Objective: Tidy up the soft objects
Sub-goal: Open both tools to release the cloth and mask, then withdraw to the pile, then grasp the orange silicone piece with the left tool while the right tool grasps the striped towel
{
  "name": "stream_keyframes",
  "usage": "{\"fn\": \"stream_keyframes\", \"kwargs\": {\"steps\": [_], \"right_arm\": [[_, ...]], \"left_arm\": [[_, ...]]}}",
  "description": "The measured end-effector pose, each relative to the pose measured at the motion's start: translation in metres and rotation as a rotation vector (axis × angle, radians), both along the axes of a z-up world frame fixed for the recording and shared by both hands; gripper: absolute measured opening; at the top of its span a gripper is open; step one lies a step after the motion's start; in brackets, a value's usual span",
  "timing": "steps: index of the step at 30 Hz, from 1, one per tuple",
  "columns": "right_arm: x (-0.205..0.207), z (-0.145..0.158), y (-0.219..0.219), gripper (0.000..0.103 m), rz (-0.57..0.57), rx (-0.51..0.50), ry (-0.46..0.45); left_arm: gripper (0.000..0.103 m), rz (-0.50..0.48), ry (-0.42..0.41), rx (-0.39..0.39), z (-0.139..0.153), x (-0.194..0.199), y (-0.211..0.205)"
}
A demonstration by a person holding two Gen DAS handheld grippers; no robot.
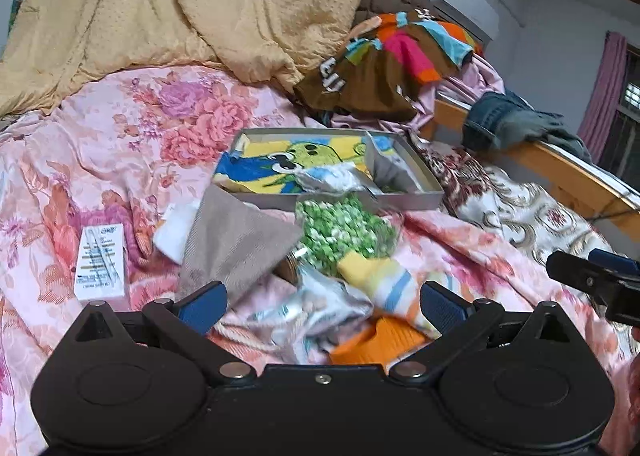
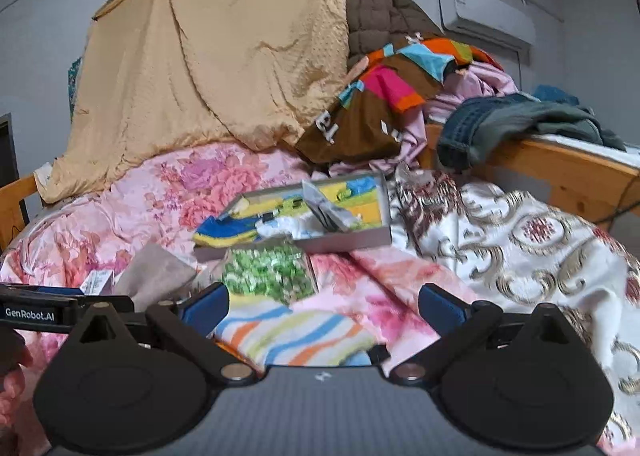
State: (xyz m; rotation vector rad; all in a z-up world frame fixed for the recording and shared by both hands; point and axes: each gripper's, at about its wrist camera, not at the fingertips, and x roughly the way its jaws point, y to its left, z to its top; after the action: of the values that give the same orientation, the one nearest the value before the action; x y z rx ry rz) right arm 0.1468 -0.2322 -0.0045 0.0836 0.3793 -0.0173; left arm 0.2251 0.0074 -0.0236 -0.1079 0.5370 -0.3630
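A grey tray [image 1: 404,199] [image 2: 344,240] lies on the floral bedspread, holding a yellow and blue cartoon cloth [image 1: 280,163] [image 2: 240,232] and a crumpled plastic bag [image 1: 332,175]. In front of it sit a green patterned pouch [image 1: 344,232] [image 2: 264,274], a striped sock [image 1: 392,288] [image 2: 296,336], a taupe cloth [image 1: 232,244] [image 2: 152,276] and an orange item [image 1: 380,344]. My left gripper [image 1: 322,308] is open just short of the sock. My right gripper [image 2: 324,306] is open above the striped sock, holding nothing.
A white carton [image 1: 102,264] lies left on the bedspread [image 1: 120,159]. A tan quilt [image 2: 208,67] and a colourful brown garment [image 2: 380,107] pile up behind the tray. Jeans [image 2: 500,127] hang over the wooden bed rail [image 2: 560,175]. A patterned white cover [image 2: 520,248] lies right.
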Motion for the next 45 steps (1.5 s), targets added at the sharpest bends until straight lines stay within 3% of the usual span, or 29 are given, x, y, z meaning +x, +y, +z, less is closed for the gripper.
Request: {"fn": "stream_keyframes", "kwargs": {"steps": [7,15,26,35,45], "right_arm": [[-0.008,-0.006,0.006,0.103,-0.037,-0.024,0.083],[0.008,-0.02,0.005,0.103,-0.036,0.019,0.221],[0.023,-0.033,0.004,0.103,-0.032,0.03,0.316],[0.036,-0.034,-0.006,0.1,-0.026,0.094,0.31],[0.073,-0.033,-0.001,0.1,0.123,0.068,0.301]], "left_arm": [[0.102,-0.06,0.016,0.021,-0.011,-0.012,-0.005],[0.102,-0.12,0.067,0.045,-0.027,-0.014,-0.01],[0.102,-0.153,0.159,0.001,-0.044,-0.001,-0.015],[0.102,-0.169,0.226,-0.069,-0.052,0.017,-0.018],[0.102,-0.141,0.274,-0.126,-0.067,0.033,-0.021]]}}
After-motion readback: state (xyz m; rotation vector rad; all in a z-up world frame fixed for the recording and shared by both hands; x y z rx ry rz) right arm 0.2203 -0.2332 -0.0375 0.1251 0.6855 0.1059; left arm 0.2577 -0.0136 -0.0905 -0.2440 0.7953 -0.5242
